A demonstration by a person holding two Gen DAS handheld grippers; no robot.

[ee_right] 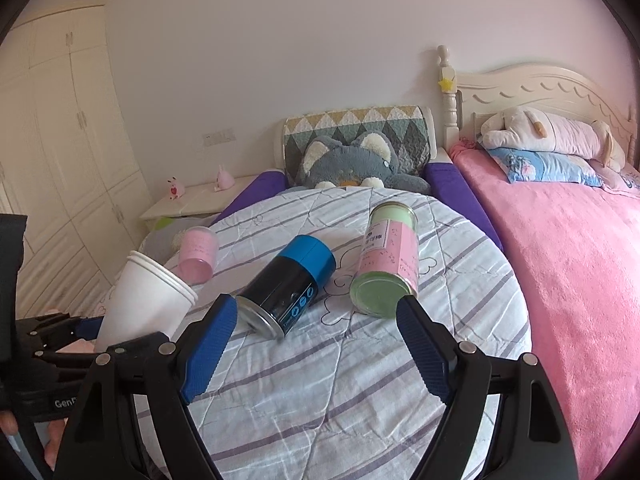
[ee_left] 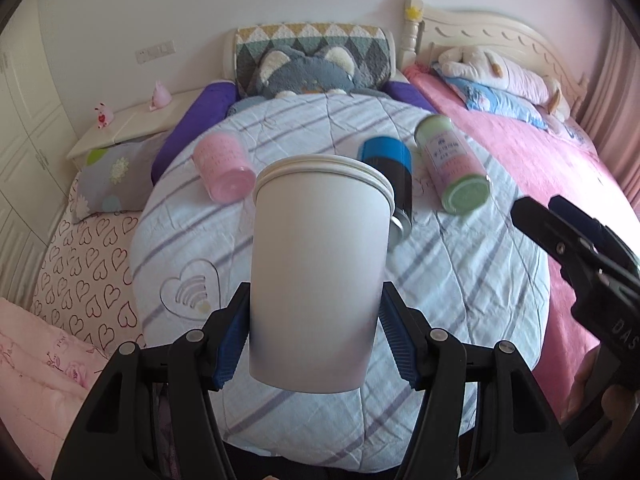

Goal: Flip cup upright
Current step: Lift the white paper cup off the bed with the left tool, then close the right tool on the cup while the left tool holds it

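A white paper cup (ee_left: 316,272) is held between the blue pads of my left gripper (ee_left: 314,340), above the striped quilt, rim pointing away and up. In the right wrist view the same cup (ee_right: 144,304) shows at the left, tilted with its rim up to the right, held by the left gripper (ee_right: 86,330). My right gripper (ee_right: 316,344) is open and empty over the quilt, in front of the lying cans. It shows at the right edge of the left wrist view (ee_left: 560,228).
On the striped quilt (ee_right: 360,380) lie a black and blue can (ee_right: 286,284), a green and pink can (ee_right: 388,264) and a pink cup (ee_right: 196,254). A grey plush toy (ee_right: 352,164) sits at the head. A pink bed (ee_right: 568,260) lies right, a nightstand (ee_right: 200,200) left.
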